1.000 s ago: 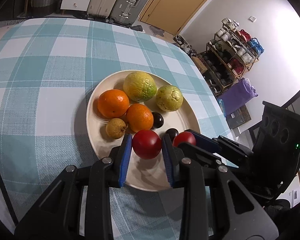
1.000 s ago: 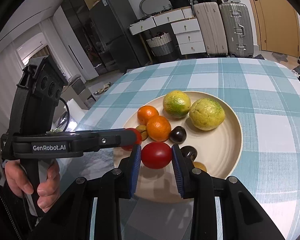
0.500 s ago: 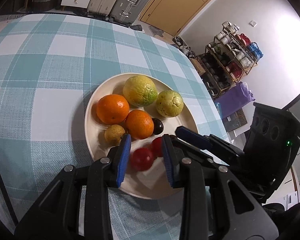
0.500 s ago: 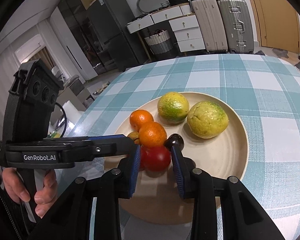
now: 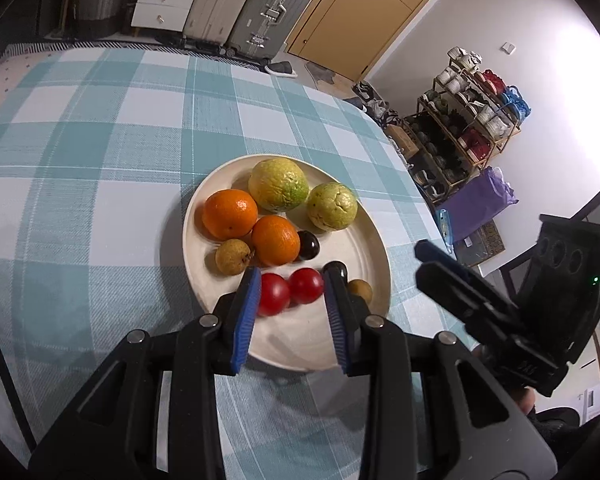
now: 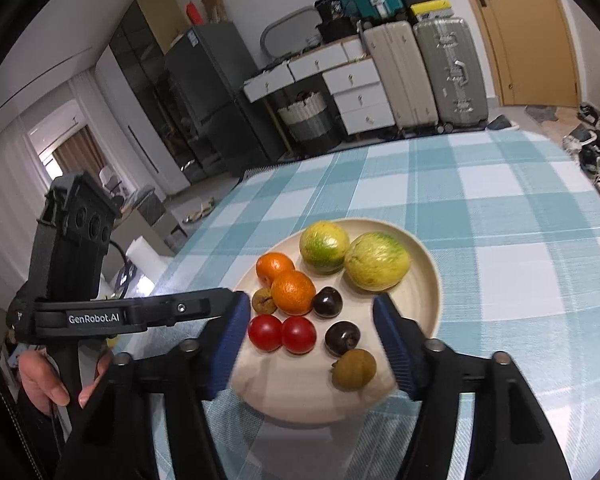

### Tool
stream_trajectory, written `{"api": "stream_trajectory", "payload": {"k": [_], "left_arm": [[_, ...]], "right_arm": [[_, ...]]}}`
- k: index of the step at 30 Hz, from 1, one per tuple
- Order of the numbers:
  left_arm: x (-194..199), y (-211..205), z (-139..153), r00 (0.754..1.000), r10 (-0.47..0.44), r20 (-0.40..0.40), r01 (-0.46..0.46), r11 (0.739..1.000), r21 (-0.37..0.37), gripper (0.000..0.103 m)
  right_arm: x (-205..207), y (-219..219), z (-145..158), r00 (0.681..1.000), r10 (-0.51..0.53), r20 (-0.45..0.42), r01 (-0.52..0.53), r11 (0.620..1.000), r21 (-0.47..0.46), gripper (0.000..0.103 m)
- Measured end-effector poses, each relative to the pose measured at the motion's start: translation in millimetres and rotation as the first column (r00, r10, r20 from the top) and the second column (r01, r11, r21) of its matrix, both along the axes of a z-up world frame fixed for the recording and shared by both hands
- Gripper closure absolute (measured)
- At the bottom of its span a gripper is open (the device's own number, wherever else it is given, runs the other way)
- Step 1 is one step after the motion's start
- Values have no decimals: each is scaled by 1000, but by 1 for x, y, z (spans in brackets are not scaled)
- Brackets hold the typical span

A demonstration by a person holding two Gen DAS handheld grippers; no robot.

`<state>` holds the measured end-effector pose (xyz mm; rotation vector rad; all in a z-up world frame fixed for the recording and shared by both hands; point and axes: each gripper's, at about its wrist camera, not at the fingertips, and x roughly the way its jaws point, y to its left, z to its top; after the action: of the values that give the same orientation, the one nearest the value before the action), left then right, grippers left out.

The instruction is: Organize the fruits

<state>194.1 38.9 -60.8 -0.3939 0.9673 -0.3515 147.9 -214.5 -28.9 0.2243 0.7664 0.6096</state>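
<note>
My right gripper has let its tomato go, jaws opening; both round tomatoes touch on the plate. My left gripper stands narrowly apart, gripping nothing.

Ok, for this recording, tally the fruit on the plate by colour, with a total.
Yellow-green citrus: 2
Oranges: 2
Red tomatoes: 2
Dark plums: 2
Small brown fruits: 2
Total: 10, all on the cream plate.
</note>
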Motion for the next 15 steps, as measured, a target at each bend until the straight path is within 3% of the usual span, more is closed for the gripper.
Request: {"api": "stream_trajectory", "payload": {"k": [6,8,11,15], "left_arm": [[-26,-10,21,998,12,62,-17,997,80,66],[-33,-11,28,997,23,78,-31,994,103,56],[-47,-18,42,988,62,143,-92,972,214,39],[-59,-17,56,977,96,189,-139,963,231,23]], "right_arm": [[-20,-7,18,998,-22,54,21,1000,4,26],[-28,-8,25,997,-24,76,24,1000,3,22],[-36,-10,31,994,-36,102,36,999,3,15],[-51,-13,43,989,-50,143,49,999,12,7]]}}
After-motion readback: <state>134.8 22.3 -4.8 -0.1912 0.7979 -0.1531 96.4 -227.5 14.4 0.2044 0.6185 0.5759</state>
